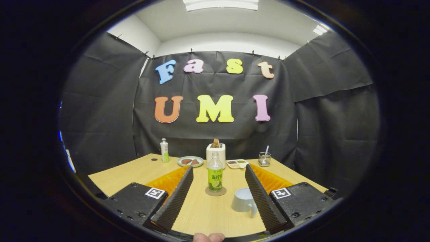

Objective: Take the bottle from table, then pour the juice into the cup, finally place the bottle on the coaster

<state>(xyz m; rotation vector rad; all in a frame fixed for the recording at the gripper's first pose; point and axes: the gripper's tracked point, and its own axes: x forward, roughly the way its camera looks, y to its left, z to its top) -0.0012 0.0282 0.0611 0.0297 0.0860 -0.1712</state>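
Note:
A clear juice bottle (215, 174) with a green label stands upright on a round brown coaster (215, 192) on the wooden table (127, 174). It is just ahead of my gripper (219, 167), in line with the gap between the fingers and touching neither. The fingers are spread wide, so the gripper is open and holds nothing. A pale grey cup (244, 200) with a handle sits to the right of the coaster, close against the inner side of the right finger (262, 195); that finger hides part of it.
Along the table's far edge stand a small white bottle with a green label (164, 151), a plate with food (190, 161), a white toaster with bread (215, 153), a compartment tray (237, 163) and a small glass with a straw (264, 159). A fingertip of a hand (208, 237) shows below.

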